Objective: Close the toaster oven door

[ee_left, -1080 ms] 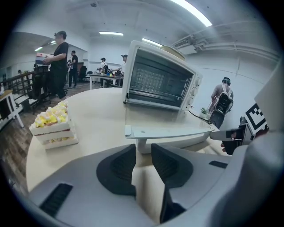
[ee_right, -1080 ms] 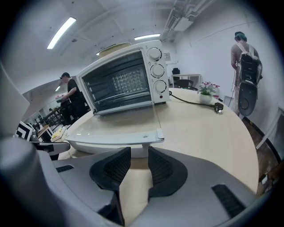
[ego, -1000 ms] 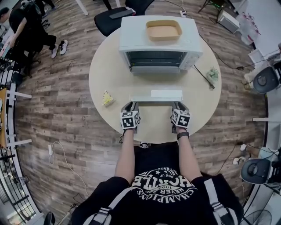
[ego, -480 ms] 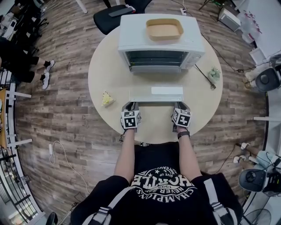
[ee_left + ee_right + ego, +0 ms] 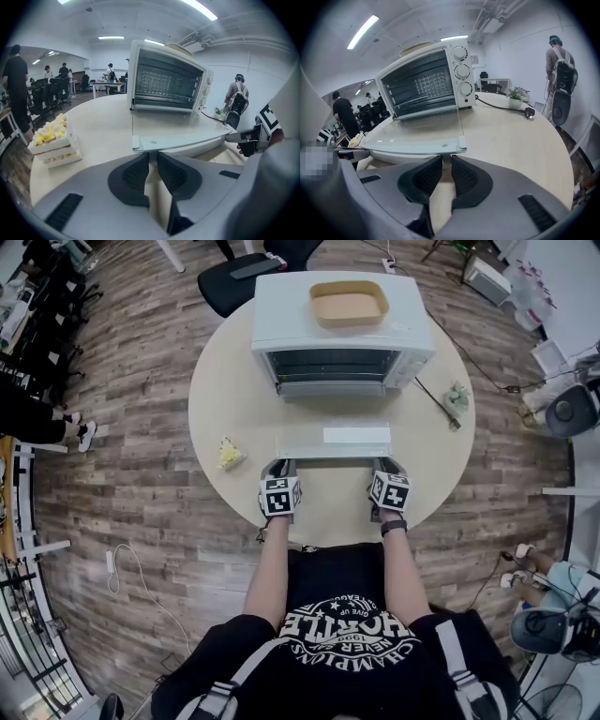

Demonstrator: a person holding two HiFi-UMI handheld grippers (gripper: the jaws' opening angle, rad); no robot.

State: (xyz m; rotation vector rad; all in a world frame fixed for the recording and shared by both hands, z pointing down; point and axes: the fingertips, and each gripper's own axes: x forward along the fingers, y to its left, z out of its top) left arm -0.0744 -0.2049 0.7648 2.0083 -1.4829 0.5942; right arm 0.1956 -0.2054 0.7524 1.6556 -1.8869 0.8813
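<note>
– Toaster oven door (image 5: 333, 440): where's it seen?
– Dropped flat open in front of the toaster oven (image 5: 342, 329), mid table (image 5: 220, 390). Cake slice (image 5: 230, 451) is set off to its left.
– Left gripper (image 5: 153, 157)?
– Clamped on the door handle (image 5: 197, 146) at the left end, w/ pads pressed either side of it.
– Right gripper (image 5: 446, 161)?
– Jaws have just been closing and are now pinched on the handle's right end. Potted plant (image 5: 457, 397) is seen further right, well apart.
</note>
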